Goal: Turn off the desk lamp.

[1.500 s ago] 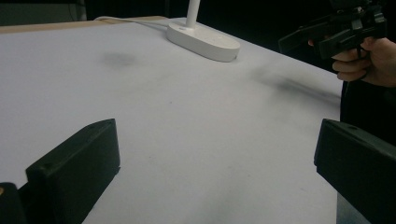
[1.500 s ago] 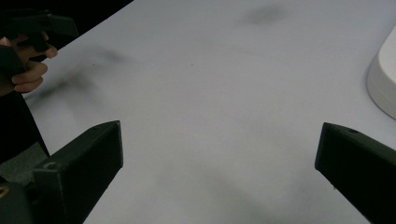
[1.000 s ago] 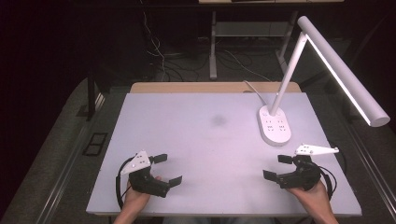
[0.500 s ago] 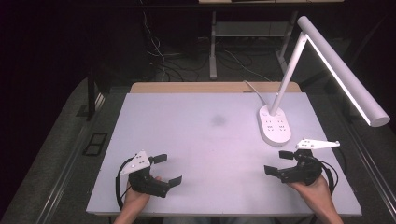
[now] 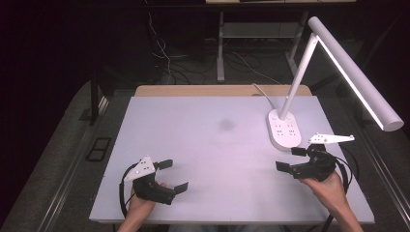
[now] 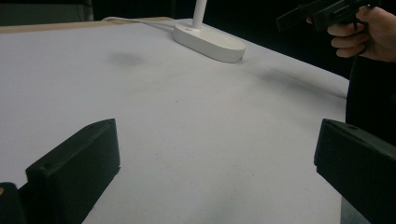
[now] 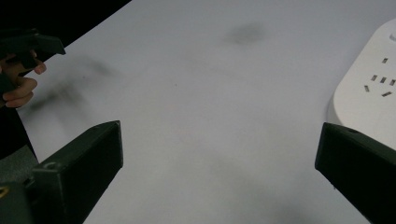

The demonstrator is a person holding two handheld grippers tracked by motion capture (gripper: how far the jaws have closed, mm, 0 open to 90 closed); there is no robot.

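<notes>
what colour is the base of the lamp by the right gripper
White, with small dark socket slots on top. The lamp base near the right gripper shows best in the high view.

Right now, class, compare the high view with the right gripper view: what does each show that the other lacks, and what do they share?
High view alone: the lamp's arm and long lit head, the cables on the floor behind the table, and both forearms.

Right gripper view alone: a close look at the socket slots on the lamp base, between its own wide-open black jaws.

Both: the white table, the lamp base, the dark smudge, and the left tool, held open.
</notes>
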